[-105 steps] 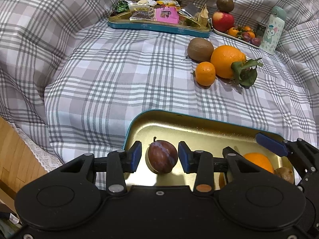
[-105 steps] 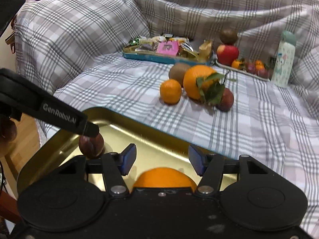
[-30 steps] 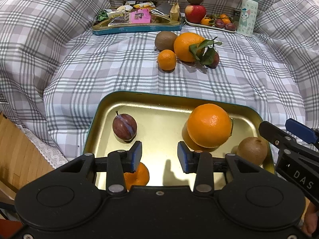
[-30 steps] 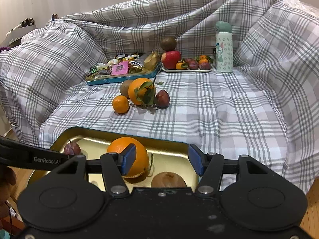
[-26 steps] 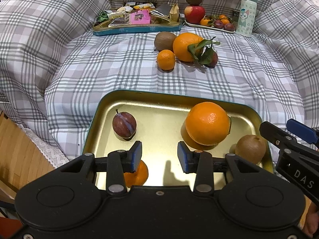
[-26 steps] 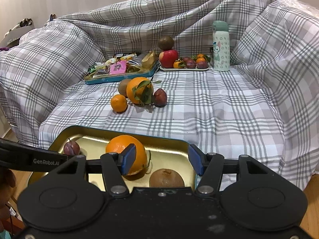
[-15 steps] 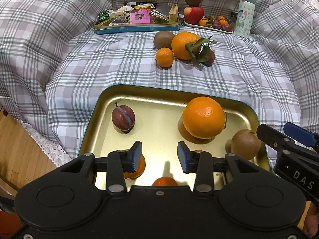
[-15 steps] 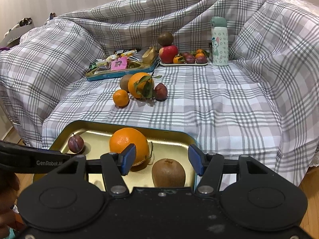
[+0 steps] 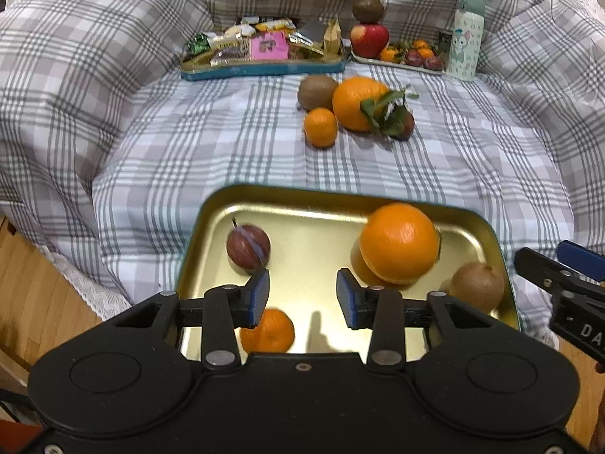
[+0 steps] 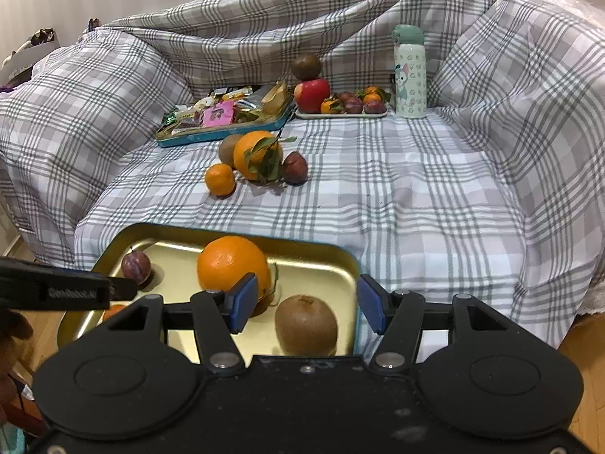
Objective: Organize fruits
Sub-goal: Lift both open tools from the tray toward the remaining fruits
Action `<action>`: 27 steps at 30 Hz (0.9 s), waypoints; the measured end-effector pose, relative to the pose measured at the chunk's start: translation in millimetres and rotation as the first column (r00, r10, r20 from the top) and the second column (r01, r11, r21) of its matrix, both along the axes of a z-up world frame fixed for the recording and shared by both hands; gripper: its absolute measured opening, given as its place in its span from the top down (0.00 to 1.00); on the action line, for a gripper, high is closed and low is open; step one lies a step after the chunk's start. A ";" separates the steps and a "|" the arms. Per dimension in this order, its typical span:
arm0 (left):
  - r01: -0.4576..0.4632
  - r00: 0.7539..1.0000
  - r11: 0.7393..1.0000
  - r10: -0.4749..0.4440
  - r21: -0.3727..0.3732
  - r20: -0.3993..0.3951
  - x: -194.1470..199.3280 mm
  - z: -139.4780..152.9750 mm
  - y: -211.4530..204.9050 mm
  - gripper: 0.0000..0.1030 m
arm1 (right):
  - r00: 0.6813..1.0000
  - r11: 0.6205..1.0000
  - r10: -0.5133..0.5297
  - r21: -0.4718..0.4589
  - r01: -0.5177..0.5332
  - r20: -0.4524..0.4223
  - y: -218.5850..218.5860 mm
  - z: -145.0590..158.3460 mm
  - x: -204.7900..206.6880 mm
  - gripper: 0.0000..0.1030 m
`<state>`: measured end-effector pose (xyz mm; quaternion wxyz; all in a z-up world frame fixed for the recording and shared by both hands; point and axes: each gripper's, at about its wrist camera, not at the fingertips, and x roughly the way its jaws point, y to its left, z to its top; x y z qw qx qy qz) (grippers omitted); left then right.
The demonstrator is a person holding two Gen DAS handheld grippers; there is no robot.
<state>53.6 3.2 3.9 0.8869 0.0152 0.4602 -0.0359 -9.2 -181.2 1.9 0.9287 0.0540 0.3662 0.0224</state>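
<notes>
A gold tray [image 9: 332, 198] [image 10: 321, 253] sits at the near edge of the plaid-covered sofa. It holds a plum [image 9: 247, 246] [image 10: 135, 264], a big orange [image 9: 399, 242] [image 10: 231, 263], a kiwi [image 9: 477, 286] [image 10: 305, 323] and a small mandarin [image 9: 270, 331]. My left gripper [image 9: 302, 298] is open and empty above the tray's near side. My right gripper [image 10: 305, 304] is open and empty, with the kiwi below it. Loose fruit lies farther back: a mandarin [image 9: 320, 126] [image 10: 219, 178], a kiwi [image 9: 315, 90], a leafy orange [image 9: 357, 102] [image 10: 254, 153] and a plum [image 10: 295, 167].
A teal snack tray [image 9: 261, 56] [image 10: 227, 113] and a white plate [image 9: 397, 61] [image 10: 340, 114] with an apple, a kiwi and small fruit stand at the back. A pale green bottle [image 9: 466, 38] [image 10: 409, 72] stands beside the plate. Wooden floor [image 9: 45, 302] lies below the sofa edge.
Both grippers have drawn back and up from the tray, empty. The plum that sat between the left fingers 3.5 s ago now lies in the tray. More of the tray shows.
</notes>
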 end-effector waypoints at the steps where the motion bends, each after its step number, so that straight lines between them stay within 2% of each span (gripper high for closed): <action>1: -0.001 1.000 1.000 0.001 0.000 0.007 2.8 2.0 1.2 0.53 | 1.000 1.000 -0.002 -0.003 0.002 0.006 -1.3 2.0 1.3 0.41; 14: -0.021 0.998 0.999 0.022 -0.028 0.063 42.0 9.5 15.9 0.53 | 0.998 1.000 -0.001 0.007 0.001 0.065 0.6 20.4 28.2 0.41; 27: 0.017 0.998 0.999 -0.015 -0.049 0.055 80.8 -5.9 9.6 0.53 | 1.000 0.999 -0.022 0.036 0.021 0.008 3.2 2.6 57.6 0.41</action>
